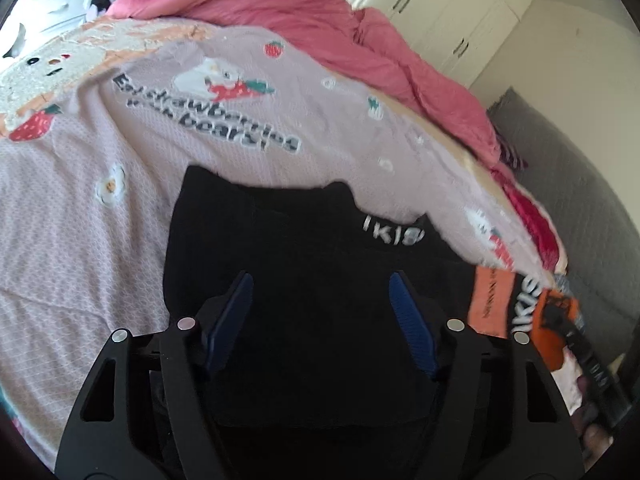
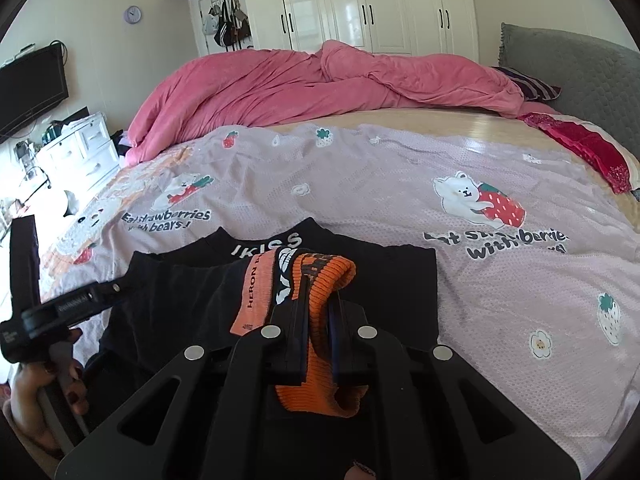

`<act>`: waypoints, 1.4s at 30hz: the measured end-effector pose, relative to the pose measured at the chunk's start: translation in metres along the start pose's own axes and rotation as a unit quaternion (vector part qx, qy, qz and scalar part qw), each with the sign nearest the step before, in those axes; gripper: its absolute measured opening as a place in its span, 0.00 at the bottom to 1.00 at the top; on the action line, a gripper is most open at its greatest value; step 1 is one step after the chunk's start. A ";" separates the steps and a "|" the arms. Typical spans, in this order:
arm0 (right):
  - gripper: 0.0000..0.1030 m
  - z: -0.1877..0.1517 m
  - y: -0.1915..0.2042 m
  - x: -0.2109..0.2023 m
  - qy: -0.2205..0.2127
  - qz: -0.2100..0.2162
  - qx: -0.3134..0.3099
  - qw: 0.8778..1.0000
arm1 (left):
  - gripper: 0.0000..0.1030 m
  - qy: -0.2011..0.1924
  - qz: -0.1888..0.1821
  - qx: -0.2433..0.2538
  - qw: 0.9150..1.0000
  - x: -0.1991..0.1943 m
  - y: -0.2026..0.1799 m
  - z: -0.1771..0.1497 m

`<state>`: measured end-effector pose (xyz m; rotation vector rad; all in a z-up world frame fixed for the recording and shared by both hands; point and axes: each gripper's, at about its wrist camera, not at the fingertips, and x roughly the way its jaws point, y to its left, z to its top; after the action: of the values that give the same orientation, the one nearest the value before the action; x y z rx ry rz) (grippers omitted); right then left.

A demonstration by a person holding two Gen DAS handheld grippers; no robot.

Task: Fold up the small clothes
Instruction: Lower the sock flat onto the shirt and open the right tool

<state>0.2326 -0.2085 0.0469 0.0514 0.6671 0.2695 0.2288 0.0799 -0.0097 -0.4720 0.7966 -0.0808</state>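
A black garment (image 1: 300, 232) with a white "IKISS" waistband (image 2: 268, 245) lies flat on the lilac strawberry-and-bear bedspread (image 2: 380, 168). My left gripper (image 1: 320, 276) hovers over it, blue pads (image 1: 236, 308) spread wide with only black cloth beneath them; it also shows at the garment's left edge (image 2: 80, 304), held by a hand (image 2: 48, 384). My right gripper (image 2: 320, 296) is shut on an orange ribbed sock (image 2: 324, 272) with black and white patterning, bunched over the garment's middle. An orange "HERON" strip (image 2: 258, 292) hangs beside it. The sock also appears at the right (image 1: 492, 300).
A crumpled pink duvet (image 2: 280, 84) is piled along the far side of the bed. A grey headboard (image 2: 580, 72) and a red cloth (image 2: 580, 144) lie to the right. White wardrobes (image 2: 360, 4) stand behind; a white dresser (image 2: 80, 148) and TV (image 2: 28, 88) are at left.
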 end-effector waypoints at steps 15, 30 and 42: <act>0.29 -0.020 -0.014 0.007 0.014 -0.063 0.000 0.998 | 0.60 0.005 0.000 0.030 1.000 -0.003 0.002 -0.003; 0.39 -0.023 0.045 0.037 0.068 0.000 -0.070 0.995 | 0.59 0.053 0.024 0.068 0.996 0.013 0.001 -0.020; 0.55 -0.052 0.019 0.070 0.148 -0.054 -0.056 0.986 | 0.59 0.060 0.012 0.061 0.996 0.010 0.005 -0.019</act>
<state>0.2489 -0.1737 -0.0341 -0.1345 0.9448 0.2122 0.2221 0.0752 -0.0301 -0.3438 0.9088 -0.1347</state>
